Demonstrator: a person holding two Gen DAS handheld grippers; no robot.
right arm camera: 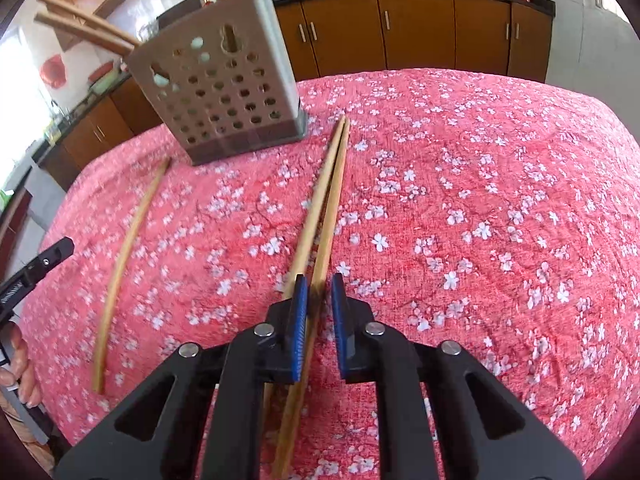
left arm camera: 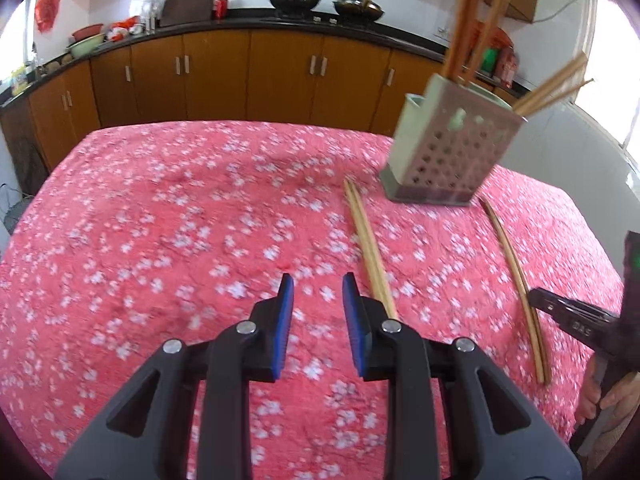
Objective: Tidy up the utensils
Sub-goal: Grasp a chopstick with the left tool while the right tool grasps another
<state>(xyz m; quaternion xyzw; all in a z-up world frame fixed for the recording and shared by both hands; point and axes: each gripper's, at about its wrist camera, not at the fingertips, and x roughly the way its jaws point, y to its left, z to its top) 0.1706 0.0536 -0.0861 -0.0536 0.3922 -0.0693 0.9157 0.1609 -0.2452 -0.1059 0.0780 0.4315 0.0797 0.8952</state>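
A grey perforated utensil holder (left arm camera: 448,152) (right arm camera: 224,92) stands on the pink flowered tablecloth (left arm camera: 180,208) with several chopsticks (left arm camera: 468,20) sticking out of it. Two lots of wooden chopsticks lie on the cloth in front of it. My left gripper (left arm camera: 318,292) hovers open over bare cloth, just left of the nearer chopsticks (left arm camera: 372,256) (right arm camera: 128,248), with nothing between its blue pads. My right gripper (right arm camera: 320,300) is down on the other pair (right arm camera: 328,196) (left arm camera: 516,280). Its pads are closed narrowly on one stick, while the second stick passes under the left finger.
Brown kitchen cabinets (left arm camera: 248,76) and a dark counter with woks (left arm camera: 294,0) run behind the table. The table's far edge lies just beyond the holder. A person's hand (left arm camera: 600,396) holds the right gripper at the right edge of the left wrist view.
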